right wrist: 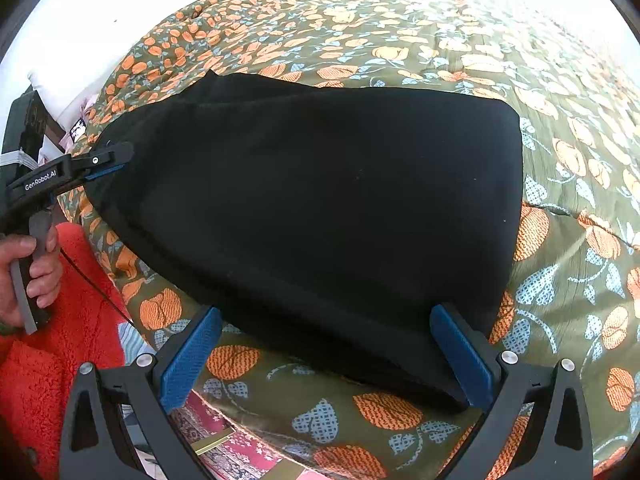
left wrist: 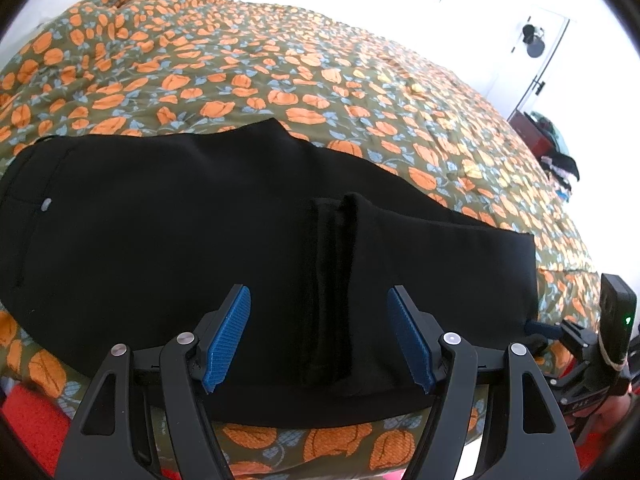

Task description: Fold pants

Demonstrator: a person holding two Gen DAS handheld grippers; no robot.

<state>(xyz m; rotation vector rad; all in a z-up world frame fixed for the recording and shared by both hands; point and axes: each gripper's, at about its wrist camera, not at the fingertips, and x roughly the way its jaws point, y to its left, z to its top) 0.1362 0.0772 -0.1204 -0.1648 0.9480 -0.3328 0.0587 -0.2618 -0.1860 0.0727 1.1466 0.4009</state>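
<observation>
Black pants (left wrist: 168, 232) lie flat on a bed with an olive quilt printed with orange flowers (left wrist: 248, 68). They also fill the middle of the right wrist view (right wrist: 320, 200). My left gripper (left wrist: 318, 334) is open just above the near edge of the pants, with a raised fold of cloth between its blue pads. It also shows at the left of the right wrist view (right wrist: 110, 162). My right gripper (right wrist: 326, 356) is open over the pants' near edge, with its right pad against the cloth. Its body shows at the right of the left wrist view (left wrist: 576, 336).
The flowered quilt (right wrist: 560, 160) spreads far beyond the pants. A white pillow (right wrist: 68, 92) lies at the far left. A red fleece sleeve (right wrist: 68, 340) and a hand (right wrist: 28, 272) are at the near left. A door (left wrist: 536, 48) and a cluttered red stand (left wrist: 536, 136) stand far right.
</observation>
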